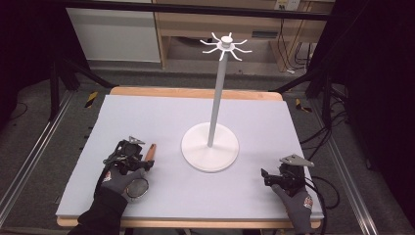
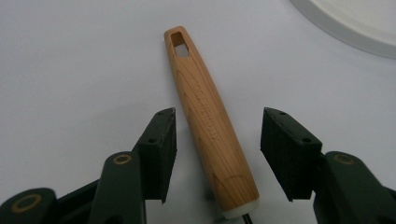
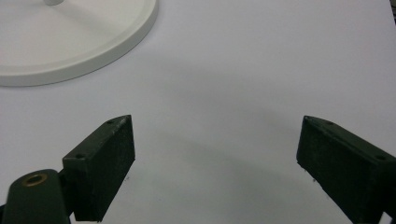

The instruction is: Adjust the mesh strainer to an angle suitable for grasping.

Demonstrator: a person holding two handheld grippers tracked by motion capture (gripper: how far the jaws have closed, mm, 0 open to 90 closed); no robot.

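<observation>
A utensil with a light wooden handle (image 2: 205, 112) lies flat on the mat; the handle has a slot hole at its far end. In the high view the handle (image 1: 150, 152) runs back to a round metal mesh bowl (image 1: 137, 188) by the gloved left hand. My left gripper (image 2: 219, 116) (image 1: 145, 163) is low over the mat. Its jaws stand on either side of the handle with a gap on each side. My right gripper (image 3: 217, 126) (image 1: 269, 178) rests near the mat's front right, open, with bare mat between its pads.
A white stand rises mid-table: a round base (image 1: 210, 147), a tall pole (image 1: 215, 98) and a ring of hooks on top (image 1: 226, 46). Its base rim (image 2: 345, 28) (image 3: 93, 51) lies just ahead of both grippers. The grey mat (image 1: 161, 117) covers the table.
</observation>
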